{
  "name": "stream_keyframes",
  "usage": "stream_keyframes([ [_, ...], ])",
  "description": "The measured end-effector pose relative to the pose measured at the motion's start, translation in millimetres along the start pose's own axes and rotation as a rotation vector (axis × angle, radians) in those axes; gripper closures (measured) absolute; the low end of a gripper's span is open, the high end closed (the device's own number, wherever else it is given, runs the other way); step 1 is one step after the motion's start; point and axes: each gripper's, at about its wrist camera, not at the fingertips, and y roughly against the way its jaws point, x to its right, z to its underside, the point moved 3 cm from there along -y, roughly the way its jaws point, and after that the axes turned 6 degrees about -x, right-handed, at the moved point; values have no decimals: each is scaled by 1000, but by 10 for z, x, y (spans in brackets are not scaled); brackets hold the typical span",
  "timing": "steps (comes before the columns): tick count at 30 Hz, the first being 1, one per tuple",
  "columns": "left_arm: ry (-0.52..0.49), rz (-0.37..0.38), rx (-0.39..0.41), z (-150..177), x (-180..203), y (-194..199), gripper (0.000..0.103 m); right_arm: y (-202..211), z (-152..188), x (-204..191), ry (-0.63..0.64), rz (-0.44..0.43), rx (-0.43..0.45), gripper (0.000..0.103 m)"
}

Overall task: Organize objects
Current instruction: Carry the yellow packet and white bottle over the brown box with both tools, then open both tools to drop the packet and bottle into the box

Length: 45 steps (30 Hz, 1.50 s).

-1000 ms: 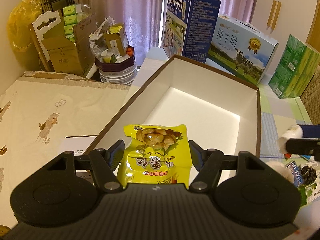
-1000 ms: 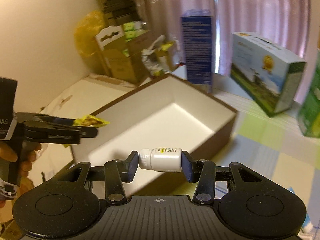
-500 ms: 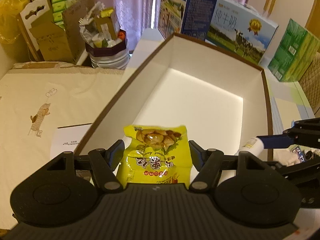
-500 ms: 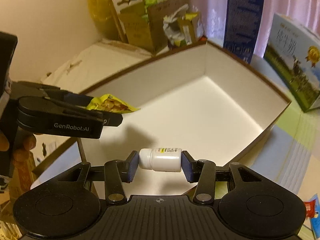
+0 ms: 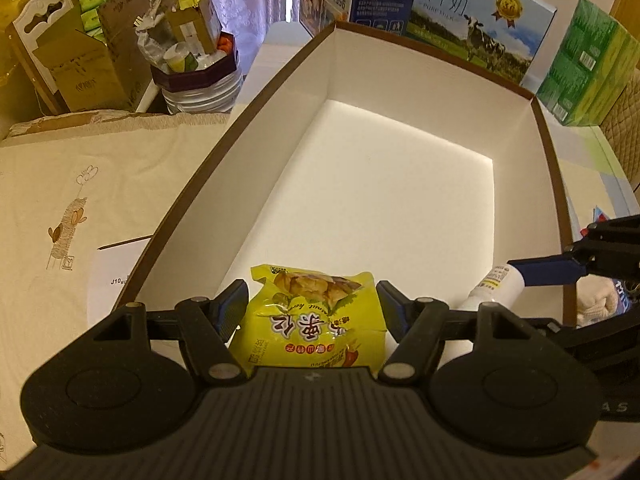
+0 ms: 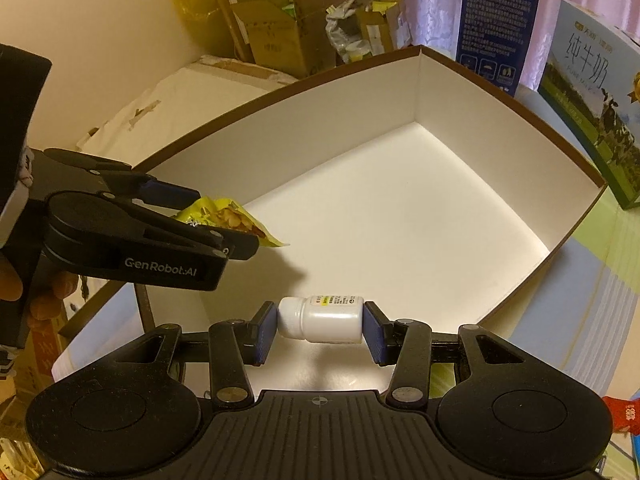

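A yellow snack packet (image 5: 316,316) hangs over the near end of the big white box (image 5: 400,184) with the brown rim, and my left gripper (image 5: 312,306) is shut on it. A small white pill bottle (image 6: 322,318) lies sideways between the blue pads of my right gripper (image 6: 320,320), which is shut on it, just above the box floor (image 6: 400,216) near its front wall. In the right wrist view the left gripper (image 6: 224,236) with the packet (image 6: 228,220) comes in from the left. The left wrist view shows the bottle (image 5: 494,286) at the right rim.
Milk cartons (image 5: 472,20) and a green pack (image 5: 588,68) stand behind the box. To the left are a cream cloth (image 5: 80,200), cardboard boxes (image 5: 92,68) and a purple tub of clutter (image 5: 196,76). A hand (image 6: 24,292) holds the left gripper. Small items lie right of the box (image 5: 604,300).
Both grippers have moved forward and lower over the box, each keeping its hold. The bottle now hangs inside the box's near end, and the packet is further over the rim.
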Motion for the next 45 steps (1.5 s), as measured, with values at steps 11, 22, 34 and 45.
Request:
stream_keyframes([
  [11,-13,-8,10,-75,-68,9,26,-14,-63,-8,-2,-21,7,60],
  [22,-7,-26,34,-77,-155,119,20,92,-15,-129,61,12,66,25],
  [34,8,-36,69,50,-69,469,16,493,179,-133,6,-10,147,25],
  [45,31,-47,94,242,144,786,16,887,381,-83,-23,-49,217,25],
])
